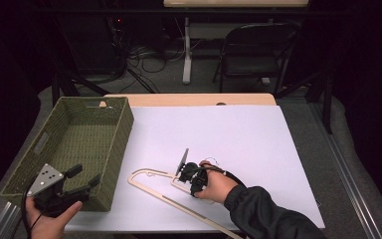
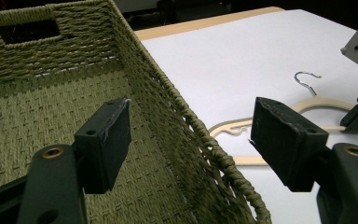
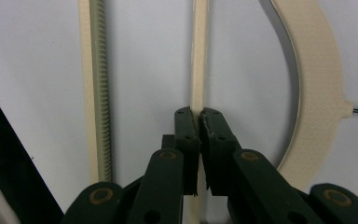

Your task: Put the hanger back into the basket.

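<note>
Gripping the hanger (image 1: 179, 191) now, right gripper (image 1: 193, 174) down on it at about 6 o'clock on the white sheet (image 1: 238, 139), jaws pinched tight on the thin inner bar (image 3: 198, 70) in the right gripper view, ribbed bar (image 3: 95, 88) running parallel at 9 o'clock of it, curved shoulder (image 3: 317, 93) sweeping round at 3 o'clock. Lying flat on the sheet, that hanger, just beside the woven basket (image 1: 114, 149), metal hook (image 2: 307, 79) pointing away in the left gripper view. Waiting at 8 o'clock, left gripper (image 1: 82, 180), jaws spread wide, straddling the basket's near rim (image 2: 200, 135), pinching nothing. Looks like the pick-up step: grip made, lift not yet begun. Next, likely a clean lift, keeping the long frame level, then a swing toward 9 o'clock over the basket wall, minding the far tip so as not to snag the rim.
</note>
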The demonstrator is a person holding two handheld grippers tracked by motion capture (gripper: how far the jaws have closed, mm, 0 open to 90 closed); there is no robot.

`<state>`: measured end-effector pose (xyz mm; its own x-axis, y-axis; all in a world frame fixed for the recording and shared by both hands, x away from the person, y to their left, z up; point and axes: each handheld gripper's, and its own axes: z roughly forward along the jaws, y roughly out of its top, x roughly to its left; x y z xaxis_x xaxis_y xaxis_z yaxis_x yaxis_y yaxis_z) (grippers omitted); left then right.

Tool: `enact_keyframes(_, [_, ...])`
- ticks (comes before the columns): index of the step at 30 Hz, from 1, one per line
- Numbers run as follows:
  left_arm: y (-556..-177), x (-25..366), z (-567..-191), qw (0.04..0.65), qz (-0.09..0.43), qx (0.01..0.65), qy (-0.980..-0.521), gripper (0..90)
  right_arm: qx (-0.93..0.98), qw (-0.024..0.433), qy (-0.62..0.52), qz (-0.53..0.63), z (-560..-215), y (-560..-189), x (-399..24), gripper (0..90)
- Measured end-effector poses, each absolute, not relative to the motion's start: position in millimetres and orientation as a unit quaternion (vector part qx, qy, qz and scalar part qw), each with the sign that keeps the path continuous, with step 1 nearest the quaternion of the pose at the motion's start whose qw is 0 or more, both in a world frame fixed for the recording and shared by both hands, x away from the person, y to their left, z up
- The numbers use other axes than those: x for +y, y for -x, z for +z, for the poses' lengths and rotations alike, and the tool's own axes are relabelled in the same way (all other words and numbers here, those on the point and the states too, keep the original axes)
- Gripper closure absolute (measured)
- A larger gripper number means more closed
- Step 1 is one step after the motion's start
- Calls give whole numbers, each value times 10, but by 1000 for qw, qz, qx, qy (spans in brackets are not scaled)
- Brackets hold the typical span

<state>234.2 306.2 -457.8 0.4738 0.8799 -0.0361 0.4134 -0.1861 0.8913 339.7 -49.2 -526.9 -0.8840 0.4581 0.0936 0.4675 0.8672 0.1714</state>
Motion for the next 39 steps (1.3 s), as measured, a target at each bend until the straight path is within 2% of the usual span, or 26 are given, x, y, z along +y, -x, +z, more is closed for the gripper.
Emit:
enact_keyframes(9, [-2338, 2988, -4563, 458, 250, 431, -736, 299, -973, 8, 210, -99, -5234, -3373, -543, 856])
enact_keyframes(19, [-2353, 2773, -4559, 465, 235, 400, -754, 299, -982, -33, 151, -108, -5145, -3281, -678, 856])
enact_keyframes(28, [-2415, 2472, -4602, 459, 194, 365, -787, 301, -986, -66, 98, -115, -5069, -3194, -793, 855])
enact_keyframes(39, [-2608, 2149, -4632, 454, 141, 331, -815, 355, -987, -99, 45, -121, -5049, -3154, -892, 855])
